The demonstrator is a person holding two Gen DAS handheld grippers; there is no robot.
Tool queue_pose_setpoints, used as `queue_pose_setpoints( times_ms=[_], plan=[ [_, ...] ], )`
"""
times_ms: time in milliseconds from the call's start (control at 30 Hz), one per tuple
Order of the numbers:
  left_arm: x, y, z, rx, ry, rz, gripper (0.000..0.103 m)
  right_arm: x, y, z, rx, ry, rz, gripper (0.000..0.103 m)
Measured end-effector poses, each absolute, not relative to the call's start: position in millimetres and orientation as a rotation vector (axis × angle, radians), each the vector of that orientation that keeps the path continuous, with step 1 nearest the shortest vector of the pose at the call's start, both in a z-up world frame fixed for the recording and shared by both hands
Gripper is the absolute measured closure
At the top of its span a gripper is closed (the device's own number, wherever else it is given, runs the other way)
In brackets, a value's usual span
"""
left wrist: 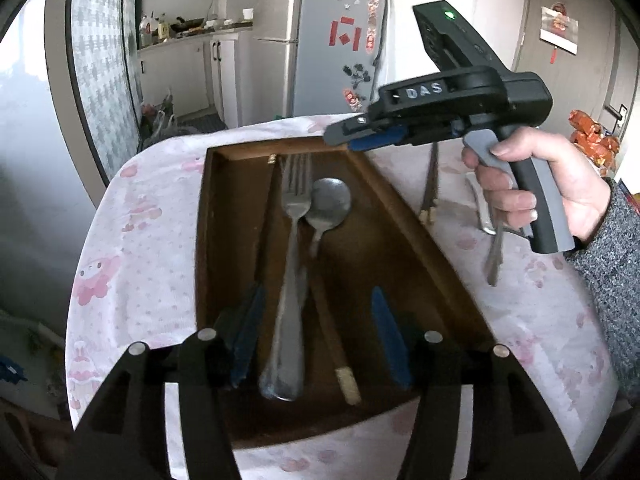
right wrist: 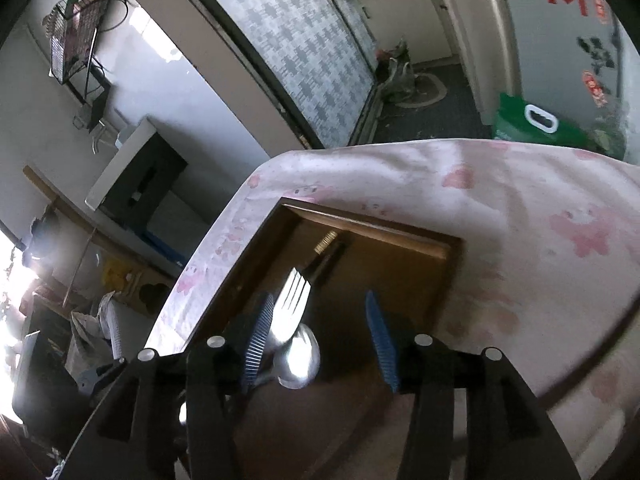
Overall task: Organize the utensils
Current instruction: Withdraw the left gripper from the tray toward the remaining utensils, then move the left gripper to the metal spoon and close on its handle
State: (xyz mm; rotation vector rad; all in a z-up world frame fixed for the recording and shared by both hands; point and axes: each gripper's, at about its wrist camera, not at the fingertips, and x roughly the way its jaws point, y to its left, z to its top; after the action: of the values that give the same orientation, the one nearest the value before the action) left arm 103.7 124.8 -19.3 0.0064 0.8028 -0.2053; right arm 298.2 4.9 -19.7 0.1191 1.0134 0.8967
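A dark wooden tray (left wrist: 400, 204) lies on a pink-patterned tablecloth (left wrist: 140, 240). In it lie a metal fork (left wrist: 294, 240), a metal spoon (left wrist: 328, 204) and a dark chopstick with a pale tip (left wrist: 336, 352). My left gripper (left wrist: 316, 336) is open above the tray's near end, around the fork handle without holding it. My right gripper (left wrist: 360, 136) hovers over the tray's far right corner. In the right wrist view it (right wrist: 320, 336) is open and empty above the fork (right wrist: 292, 312) and spoon (right wrist: 300, 360) in the tray (right wrist: 380, 228).
Right of the tray on the cloth lie a pair of dark chopsticks (left wrist: 430, 188) and metal utensils (left wrist: 492, 240), partly hidden by the right hand. A fridge (left wrist: 332, 40) and kitchen counter stand behind the table. A green bag (right wrist: 536, 124) sits on the floor beyond the table edge.
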Motion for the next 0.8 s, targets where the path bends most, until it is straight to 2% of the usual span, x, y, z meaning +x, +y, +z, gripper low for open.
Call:
queue_pose_setpoints(
  times_ms=[233, 433, 533, 767, 800],
  plan=[
    [93.0, 75.4, -10.4, 0.036, 0.759, -0.305, 0.038, 275.4, -81.4, 8.8, 0.101, 0.956, 0.808, 0.053],
    [96.9, 20.3, -22.3, 0.077, 0.771, -0.412, 0.038, 249.8, -161.6, 21.1, 0.107, 0.920, 0.715, 0.053],
    [97.9, -4.1, -25.4, 0.102, 0.774, -0.447, 0.037, 242.4, -200.5, 16.1, 0.132, 0.924, 0.666, 0.050],
    [103.7, -32.6, -36.2, 0.130, 0.800, -0.485, 0.037, 242.3, -246.8, -17.2, 0.220, 0.984, 0.615, 0.050],
    [105.4, -35.1, -38.1, 0.130, 0.807, -0.487, 0.037, 243.7, -247.4, -24.5, 0.215, 0.998, 0.607, 0.055]
  ],
)
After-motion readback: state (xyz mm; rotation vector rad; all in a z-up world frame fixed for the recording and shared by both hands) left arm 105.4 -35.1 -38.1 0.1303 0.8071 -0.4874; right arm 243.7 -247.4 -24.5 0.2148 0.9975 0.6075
